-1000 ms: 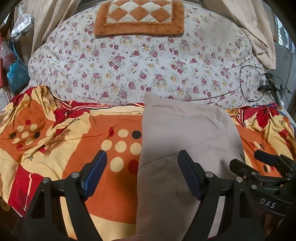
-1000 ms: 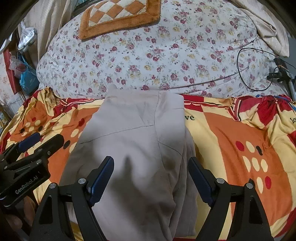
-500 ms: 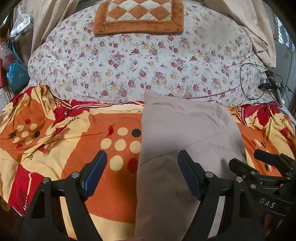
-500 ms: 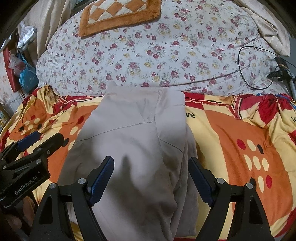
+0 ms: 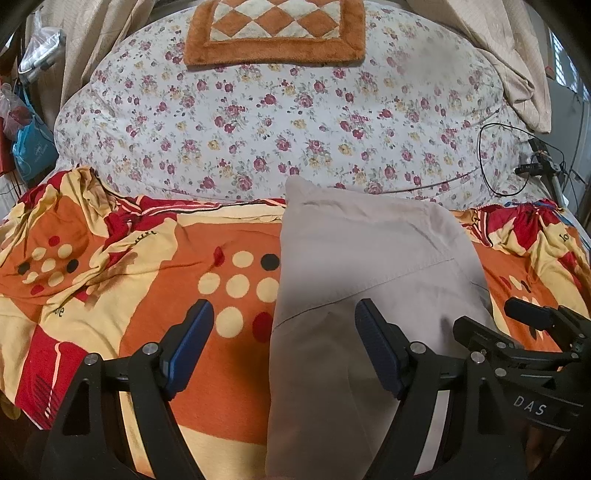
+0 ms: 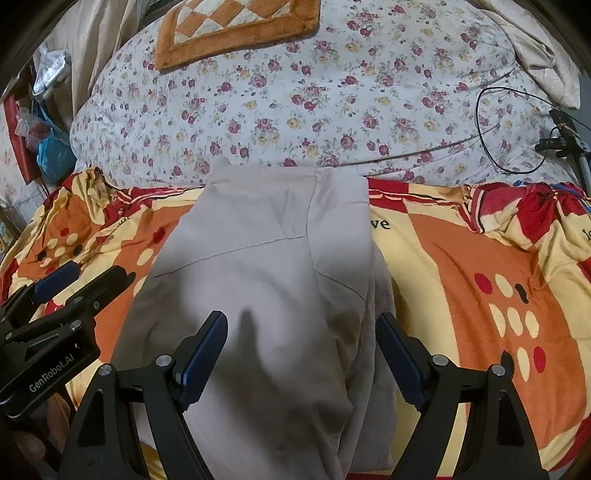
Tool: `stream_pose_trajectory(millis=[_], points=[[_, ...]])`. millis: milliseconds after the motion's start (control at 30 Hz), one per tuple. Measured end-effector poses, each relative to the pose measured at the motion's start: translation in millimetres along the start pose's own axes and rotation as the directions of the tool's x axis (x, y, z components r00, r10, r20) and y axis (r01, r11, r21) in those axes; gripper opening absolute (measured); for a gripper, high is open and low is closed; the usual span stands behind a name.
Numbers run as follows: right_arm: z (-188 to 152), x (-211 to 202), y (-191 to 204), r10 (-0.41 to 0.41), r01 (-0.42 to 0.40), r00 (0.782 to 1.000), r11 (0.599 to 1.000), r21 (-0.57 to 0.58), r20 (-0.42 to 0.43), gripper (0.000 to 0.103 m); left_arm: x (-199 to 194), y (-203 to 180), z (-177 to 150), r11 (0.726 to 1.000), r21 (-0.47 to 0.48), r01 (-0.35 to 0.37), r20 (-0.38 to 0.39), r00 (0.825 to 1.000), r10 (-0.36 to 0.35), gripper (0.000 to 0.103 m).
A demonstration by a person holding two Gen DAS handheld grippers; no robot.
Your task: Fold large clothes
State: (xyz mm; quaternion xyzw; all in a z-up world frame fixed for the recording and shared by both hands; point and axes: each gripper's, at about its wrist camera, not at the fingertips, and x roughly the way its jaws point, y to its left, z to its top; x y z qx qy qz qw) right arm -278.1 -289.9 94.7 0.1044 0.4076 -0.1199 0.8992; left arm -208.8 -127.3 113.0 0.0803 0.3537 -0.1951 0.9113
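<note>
A beige garment (image 5: 369, 280) (image 6: 266, 288) lies folded into a long strip on the orange, red and yellow bedsheet (image 5: 147, 266) (image 6: 461, 258). My left gripper (image 5: 284, 332) hovers open over the garment's left edge, with nothing between its blue pads. Over the strip's right half my right gripper (image 6: 301, 343) stands open and empty as well. Each gripper shows in the other's view: the right gripper (image 5: 524, 339) at the right edge, the left gripper (image 6: 55, 295) at the left edge.
A large floral-print quilt (image 5: 295, 122) bulges behind the garment, with an orange checked mat (image 5: 275, 33) on top. A black cable (image 5: 495, 162) and a small stand (image 6: 565, 144) sit at the right. Bags (image 5: 29, 140) hang at the left.
</note>
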Motion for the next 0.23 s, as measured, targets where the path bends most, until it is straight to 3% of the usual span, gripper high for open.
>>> stream_pose_trajectory(millis=[233], points=[[-0.1,3.6,-0.9,0.002,-0.002,1.000,1.000,-0.005,-0.009,0.083,4.9,2.1,0.7,1.000,-0.013,0.017,-0.005,1.000,-0.017,0.079]])
